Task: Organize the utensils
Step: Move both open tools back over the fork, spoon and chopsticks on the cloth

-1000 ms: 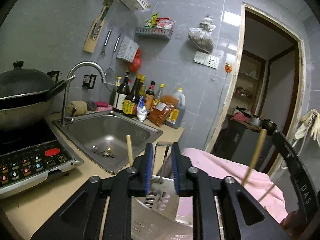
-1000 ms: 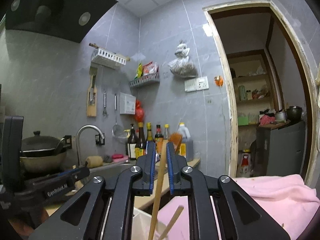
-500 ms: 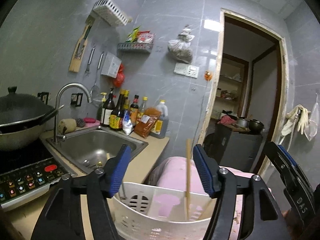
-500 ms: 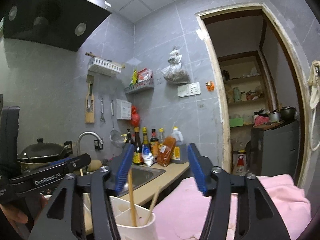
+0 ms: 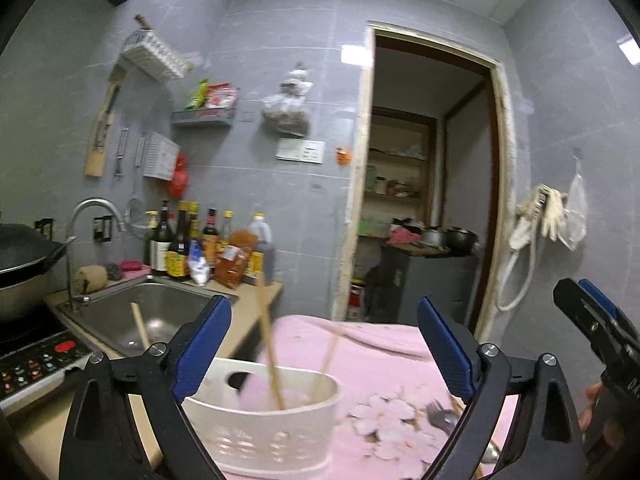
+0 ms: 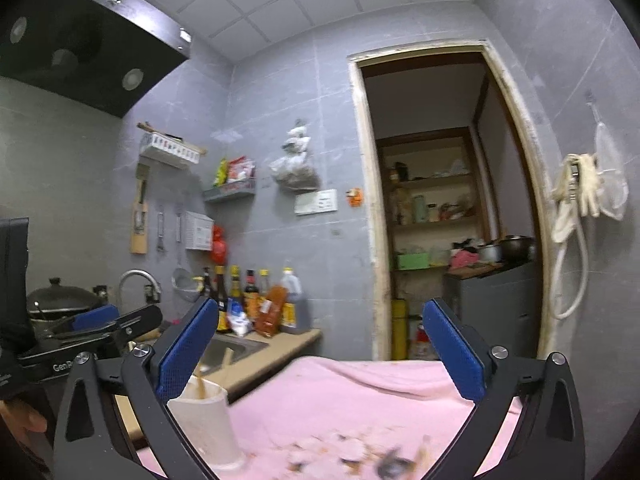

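Observation:
A white plastic utensil caddy (image 5: 276,436) stands on the pink flowered cloth (image 5: 380,364), with wooden chopsticks (image 5: 269,340) standing in it. My left gripper (image 5: 324,350) is wide open and empty, above and behind the caddy. A metal fork or spoon (image 5: 442,418) lies on the cloth to the right, partly behind my right finger. In the right wrist view my right gripper (image 6: 320,350) is wide open and empty; the caddy (image 6: 206,424) stands at lower left with a chopstick (image 6: 199,380) in it. Blurred utensils (image 6: 394,468) lie on the cloth (image 6: 360,400).
A steel sink (image 5: 156,312) with a tap (image 5: 90,216) lies to the left, with sauce bottles (image 5: 188,244) behind it. An induction cooker (image 5: 32,360) and wok (image 5: 24,264) are at far left. A doorway (image 5: 428,184) opens at the back.
Both grippers have opened wide, letting go of the utensils they held, which now stand in the caddy. Both have drawn up and back from the caddy.

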Demonstrator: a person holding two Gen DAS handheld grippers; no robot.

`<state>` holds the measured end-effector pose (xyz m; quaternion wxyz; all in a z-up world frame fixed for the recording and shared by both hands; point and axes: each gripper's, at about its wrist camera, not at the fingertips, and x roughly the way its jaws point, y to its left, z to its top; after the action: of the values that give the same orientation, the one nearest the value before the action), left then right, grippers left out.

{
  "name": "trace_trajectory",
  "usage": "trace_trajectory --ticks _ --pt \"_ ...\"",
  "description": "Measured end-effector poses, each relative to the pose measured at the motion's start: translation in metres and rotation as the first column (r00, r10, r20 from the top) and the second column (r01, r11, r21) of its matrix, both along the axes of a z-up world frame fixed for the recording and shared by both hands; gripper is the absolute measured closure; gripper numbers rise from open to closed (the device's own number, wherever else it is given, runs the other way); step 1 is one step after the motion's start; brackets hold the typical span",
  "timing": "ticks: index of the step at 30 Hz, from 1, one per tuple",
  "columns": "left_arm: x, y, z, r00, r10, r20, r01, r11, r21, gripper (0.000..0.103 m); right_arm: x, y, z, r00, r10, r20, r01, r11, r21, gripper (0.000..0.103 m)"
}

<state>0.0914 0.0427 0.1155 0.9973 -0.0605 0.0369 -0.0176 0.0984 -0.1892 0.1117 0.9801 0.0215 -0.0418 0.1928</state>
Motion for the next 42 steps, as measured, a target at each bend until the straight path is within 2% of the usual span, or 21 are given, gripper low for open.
trace_trajectory --ticks 7,11,16,22,26,28,30,32,36,42 --pt "0.005 -0.040 -0.009 0.990 -0.127 -0.061 0.129 0.991 0.028 0.012 -0.016 -0.050 0.007 0.994 -0.087 -0.060 0.084 0.995 -0.049 0.000" --pt "0.019 -0.061 -0.020 0.967 -0.206 -0.150 0.210 0.978 0.015 0.012 -0.012 -0.070 0.002 0.979 -0.147 -0.138 0.129 0.983 -0.129 0.000" --pt "0.041 -0.082 -0.041 0.929 -0.258 -0.266 0.270 0.963 0.008 0.012 0.009 -0.084 -0.025 0.944 -0.202 -0.260 0.145 0.964 -0.223 0.000" --pt "0.072 -0.109 -0.073 0.857 -0.280 -0.433 0.325 0.945 0.031 0.012 0.042 -0.092 -0.065 0.885 -0.208 -0.417 0.093 0.956 -0.279 0.000" --pt "0.095 -0.121 -0.097 0.780 -0.304 -0.547 0.367 0.930 0.006 0.012 0.063 -0.097 -0.085 0.839 -0.204 -0.505 0.054 0.954 -0.296 0.001" --pt "0.107 -0.125 -0.105 0.752 -0.309 -0.582 0.377 0.926 -0.004 0.012 0.071 -0.101 -0.094 0.817 -0.195 -0.543 0.029 0.954 -0.299 0.006" --pt "0.120 -0.129 -0.110 0.725 -0.314 -0.613 0.387 0.922 -0.014 0.012 0.079 -0.104 -0.101 0.793 -0.190 -0.579 0.004 0.952 -0.307 0.020" --pt "0.132 -0.135 -0.116 0.699 -0.322 -0.638 0.398 0.917 -0.026 0.013 0.085 -0.105 -0.108 0.771 -0.184 -0.610 -0.021 0.949 -0.314 0.029" --pt "0.151 -0.148 -0.128 0.656 -0.327 -0.681 0.429 0.903 -0.021 0.028 0.098 -0.105 -0.120 0.733 -0.166 -0.660 -0.066 0.948 -0.313 0.047" --pt "0.176 -0.160 -0.149 0.575 -0.344 -0.743 0.463 0.885 -0.051 0.051 0.114 -0.101 -0.132 0.690 -0.133 -0.712 -0.123 0.947 -0.296 0.054"
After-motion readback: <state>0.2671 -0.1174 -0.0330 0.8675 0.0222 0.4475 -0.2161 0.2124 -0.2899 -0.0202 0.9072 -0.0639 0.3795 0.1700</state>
